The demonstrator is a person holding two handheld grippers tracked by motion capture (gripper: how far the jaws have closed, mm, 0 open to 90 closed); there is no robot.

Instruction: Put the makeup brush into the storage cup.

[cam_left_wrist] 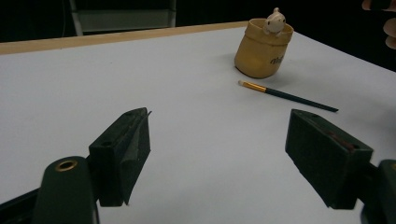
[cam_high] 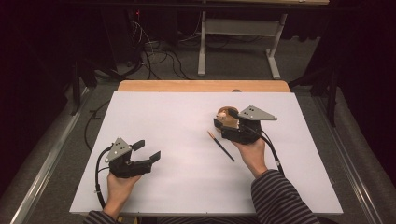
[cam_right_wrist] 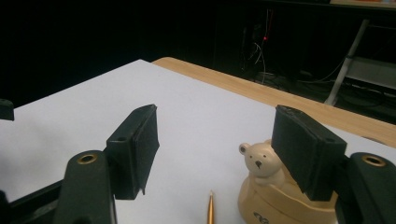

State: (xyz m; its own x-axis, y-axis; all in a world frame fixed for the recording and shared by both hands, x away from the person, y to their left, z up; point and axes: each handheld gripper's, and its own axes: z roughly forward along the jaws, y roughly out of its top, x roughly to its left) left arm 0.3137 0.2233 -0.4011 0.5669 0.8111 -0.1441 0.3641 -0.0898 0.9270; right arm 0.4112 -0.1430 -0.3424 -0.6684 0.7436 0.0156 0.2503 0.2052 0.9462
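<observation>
A person seated at a white-covered worktop (cam_high: 187, 186) holds a hand-held gripper in each hand. The right hand-held gripper (cam_high: 227, 117) hovers at the right-centre of the worktop, its jaws spread wide and empty, right over a tan ceramic pot (cam_high: 226, 116) with a small bear figure (cam_right_wrist: 259, 161) perched on its rim. In the right gripper view, the bear sits just inside the right jaw, with the pot below it. A slim makeup brush (cam_high: 221, 145), dark-handled with a gold ferrule and pale tip, lies flat on the worktop just left of and nearer than the pot, apart from it, its tip pointing towards the far side. The left hand-held gripper (cam_high: 148, 150) rests low at the near left, well apart from both things, its jaws likewise wide open and holding nothing. Cables and a table frame show on the floor beyond the far edge.
</observation>
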